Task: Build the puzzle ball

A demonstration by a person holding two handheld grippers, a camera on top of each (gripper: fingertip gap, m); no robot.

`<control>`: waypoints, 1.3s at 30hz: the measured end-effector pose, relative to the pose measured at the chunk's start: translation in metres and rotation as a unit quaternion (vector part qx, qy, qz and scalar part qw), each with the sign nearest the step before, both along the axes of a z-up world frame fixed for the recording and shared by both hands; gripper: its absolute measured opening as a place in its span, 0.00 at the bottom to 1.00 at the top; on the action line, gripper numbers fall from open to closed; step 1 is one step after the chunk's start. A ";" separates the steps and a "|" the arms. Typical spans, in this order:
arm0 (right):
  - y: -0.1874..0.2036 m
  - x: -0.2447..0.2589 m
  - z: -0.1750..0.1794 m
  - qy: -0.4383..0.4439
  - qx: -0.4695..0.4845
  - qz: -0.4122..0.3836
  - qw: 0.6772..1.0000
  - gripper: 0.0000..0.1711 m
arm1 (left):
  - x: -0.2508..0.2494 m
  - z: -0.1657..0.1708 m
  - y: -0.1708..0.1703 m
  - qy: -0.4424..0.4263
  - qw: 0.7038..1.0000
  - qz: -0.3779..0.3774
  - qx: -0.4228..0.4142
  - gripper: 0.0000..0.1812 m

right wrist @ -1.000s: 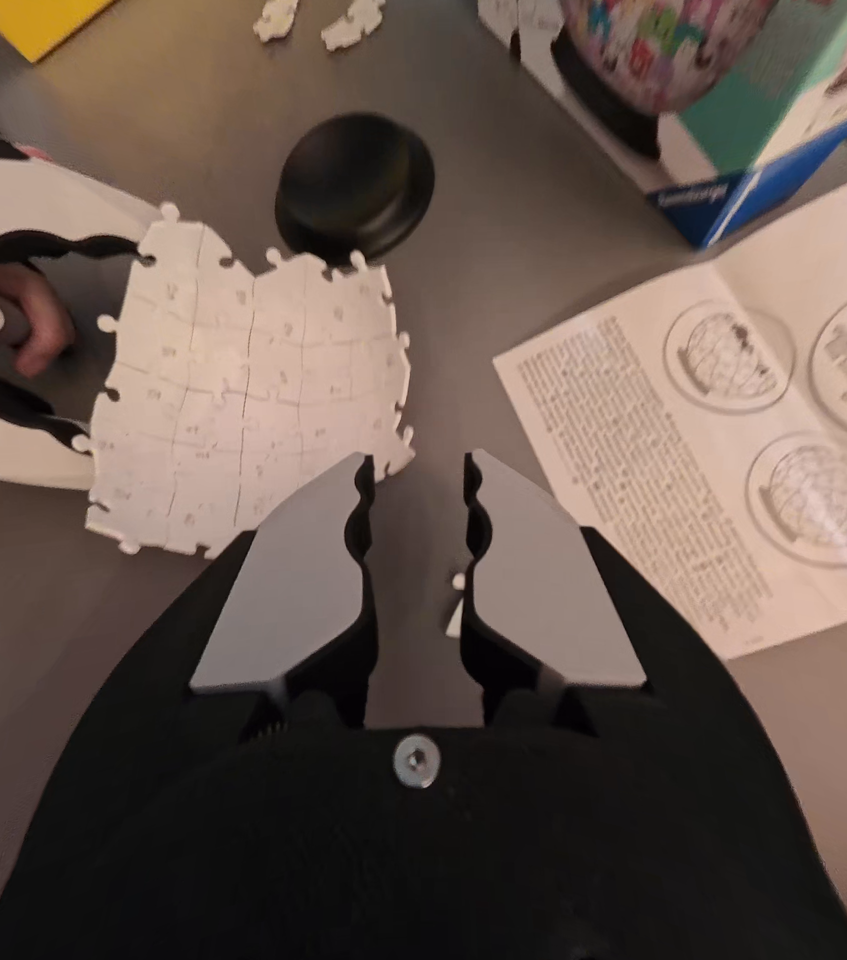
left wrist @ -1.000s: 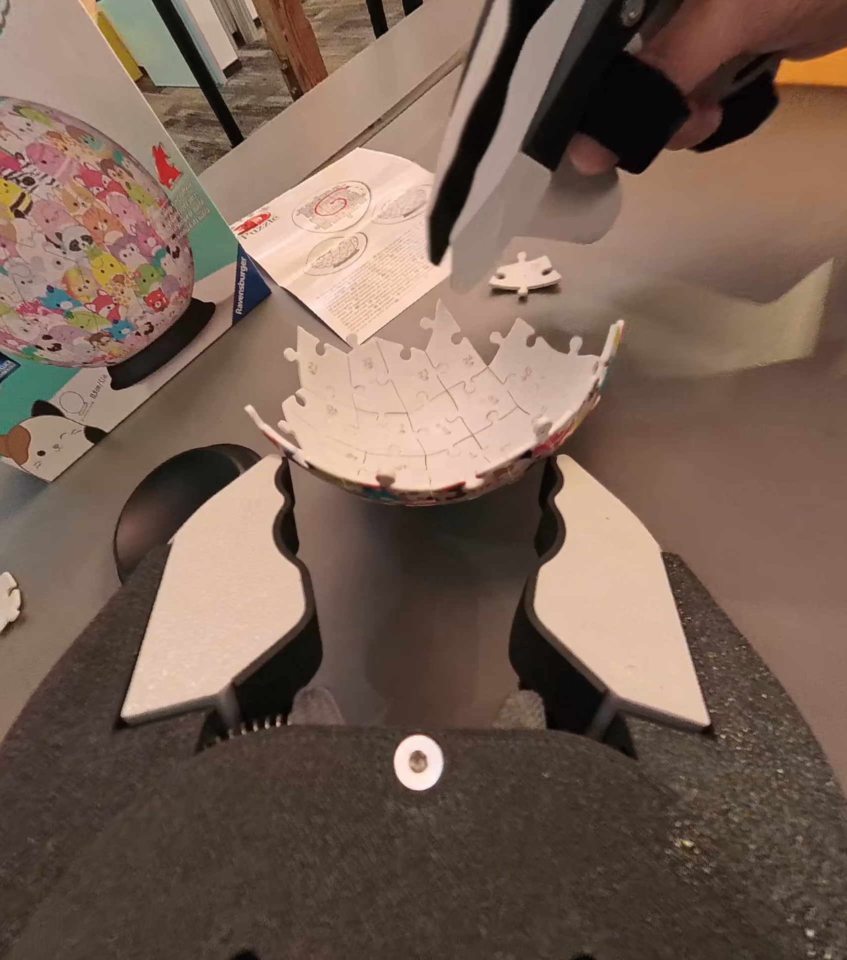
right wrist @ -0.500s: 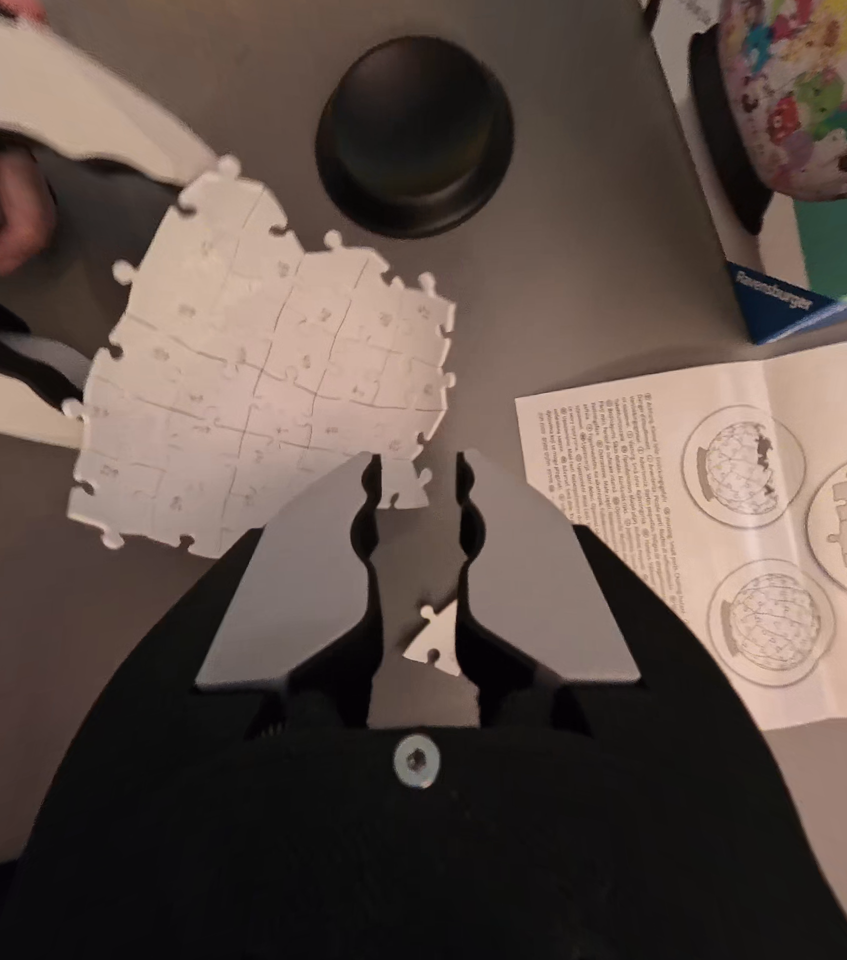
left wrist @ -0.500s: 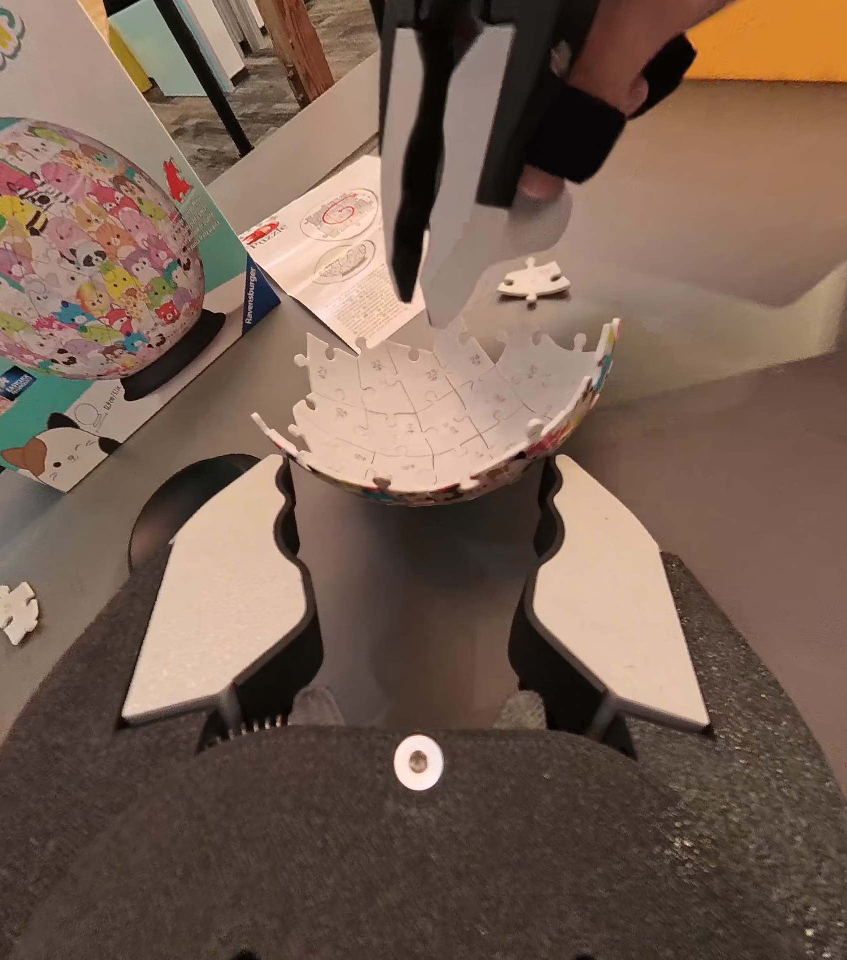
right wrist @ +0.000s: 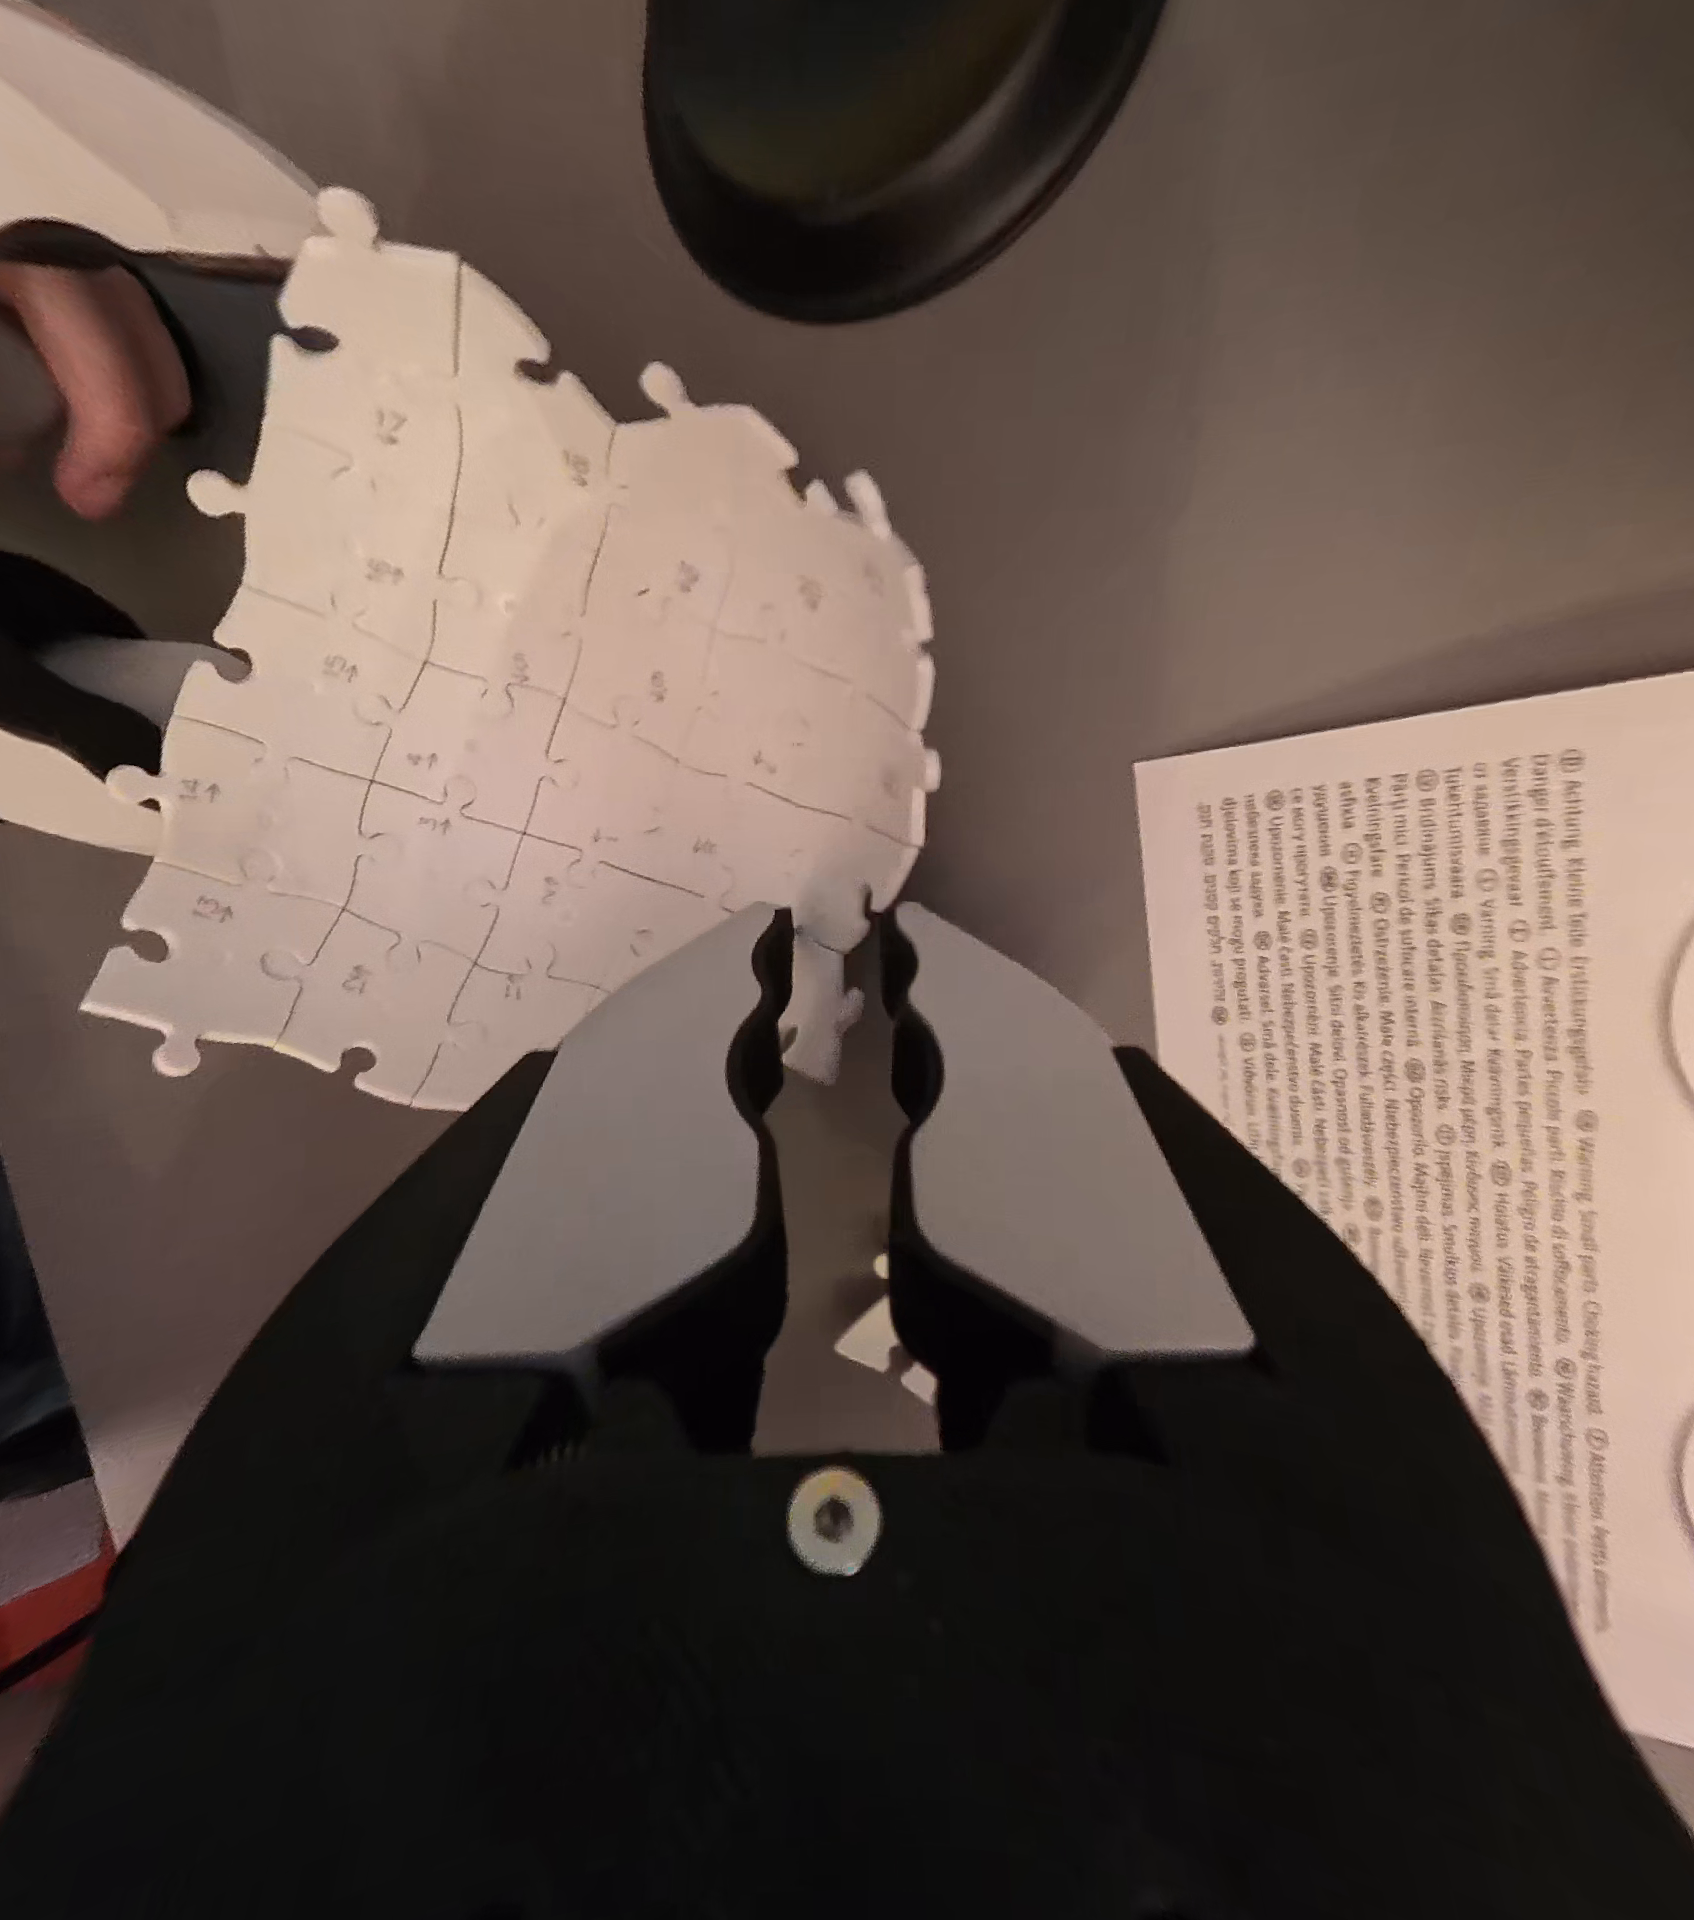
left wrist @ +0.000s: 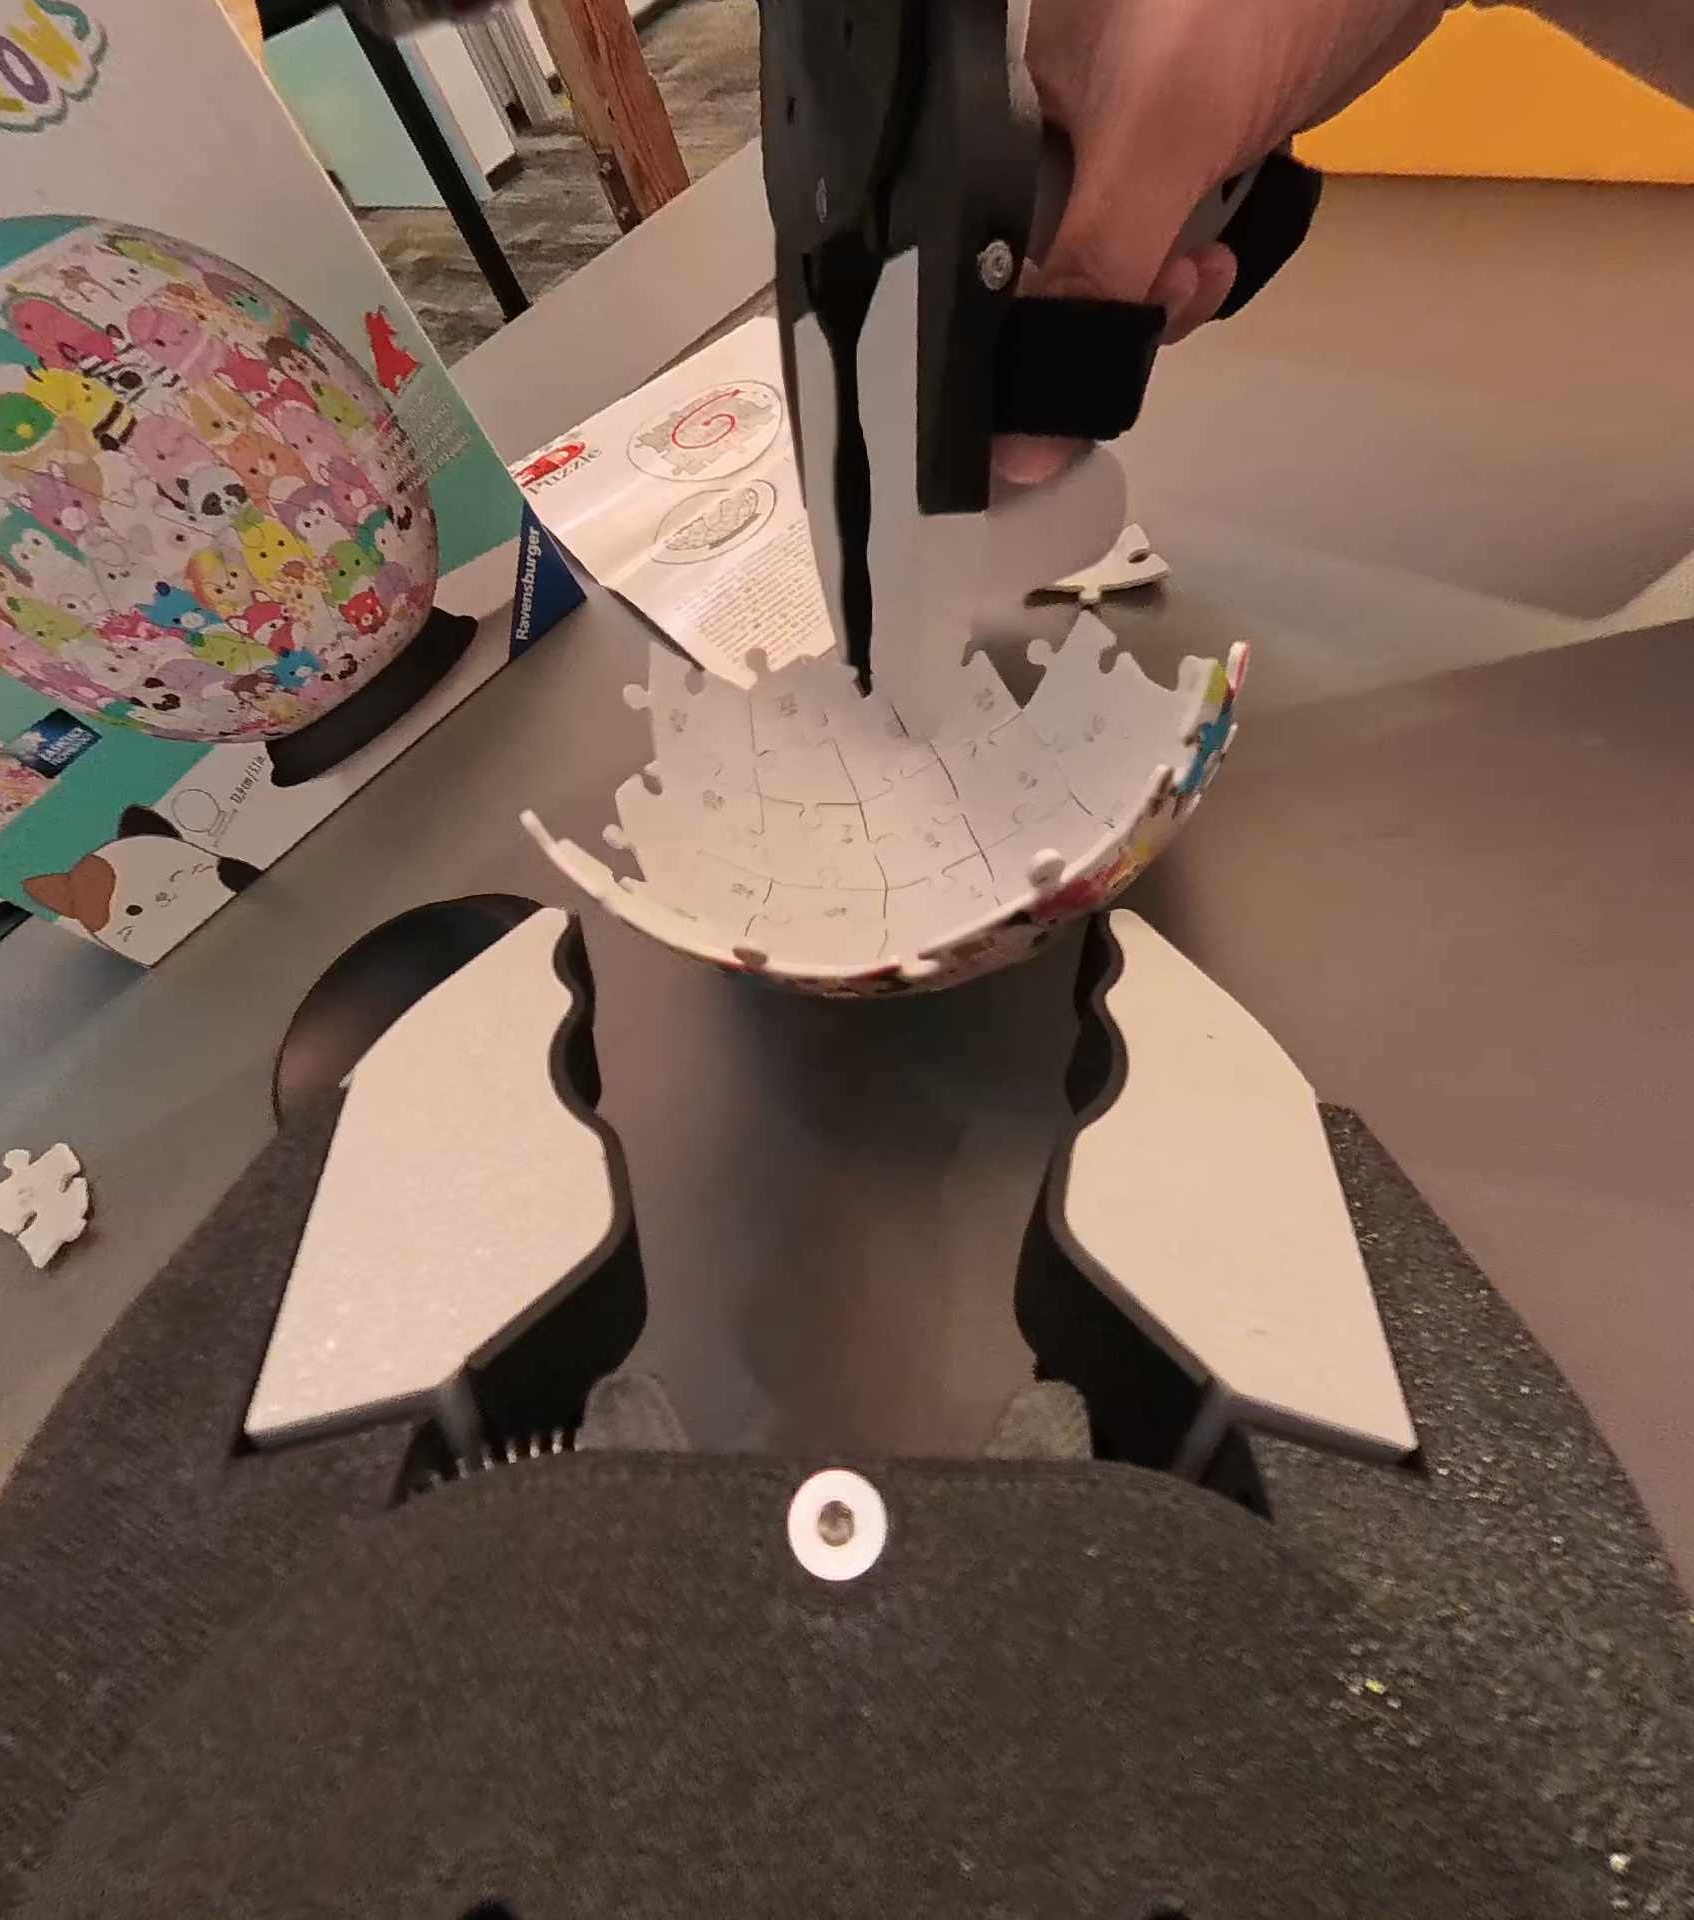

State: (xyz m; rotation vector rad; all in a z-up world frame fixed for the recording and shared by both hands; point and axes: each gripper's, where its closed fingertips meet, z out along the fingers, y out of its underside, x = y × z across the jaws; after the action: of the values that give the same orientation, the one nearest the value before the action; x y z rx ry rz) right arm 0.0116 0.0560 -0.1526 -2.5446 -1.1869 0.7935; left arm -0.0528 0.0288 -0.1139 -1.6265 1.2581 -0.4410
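The half-built puzzle ball (left wrist: pixel 884 821) is a white bowl of joined pieces with a coloured outside, resting on the grey table (left wrist: pixel 1445 935). My left gripper (left wrist: pixel 832 956) is open and empty, its tips level with the bowl's near side. My right gripper (right wrist: pixel 830 920) comes down from above; it also shows in the left wrist view (left wrist: pixel 864 665). Its jaws stand a narrow gap apart and straddle a piece on the bowl's far rim (right wrist: pixel 822 987). I see no contact on both sides.
The black stand (right wrist: pixel 884 135) sits left of the bowl. The puzzle box (left wrist: pixel 147 520) stands at the far left, with the instruction sheet (left wrist: pixel 697 488) beside it. Loose white pieces (left wrist: pixel 32 1200) lie at the left, and another (left wrist: pixel 1103 577) lies behind the bowl. There is about 9 centimeters between the tips of the two grippers.
My right gripper has swung over the bowl and come down onto its far rim, and its jaws have narrowed. My left gripper has stayed open by the bowl.
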 end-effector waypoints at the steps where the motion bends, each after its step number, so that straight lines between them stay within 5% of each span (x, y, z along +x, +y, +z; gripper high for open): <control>1: 0.000 0.000 -0.001 -0.002 -0.002 -0.002 1.000 0.10 | 0.000 0.000 0.000 -0.002 1.000 -0.001 0.000 0.49; 20: -0.008 -0.002 -0.002 0.036 -0.052 -0.016 0.998 0.07 | 0.001 -0.022 -0.015 0.071 0.997 -0.023 -0.005 0.48; 30: -0.010 -0.002 -0.002 0.043 -0.066 -0.016 0.997 0.07 | 0.008 -0.023 -0.005 0.065 0.997 0.037 -0.020 0.61; 39: -0.016 -0.003 -0.003 0.051 -0.083 -0.012 0.995 0.07 | 0.012 -0.034 -0.012 0.072 0.992 0.037 -0.093 0.53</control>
State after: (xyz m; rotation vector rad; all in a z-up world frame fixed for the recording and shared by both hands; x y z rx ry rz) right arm 0.0084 0.0403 -0.1552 -2.6078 -1.0992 1.0430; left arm -0.0410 0.0167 -0.1475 -1.8848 1.2893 -0.4094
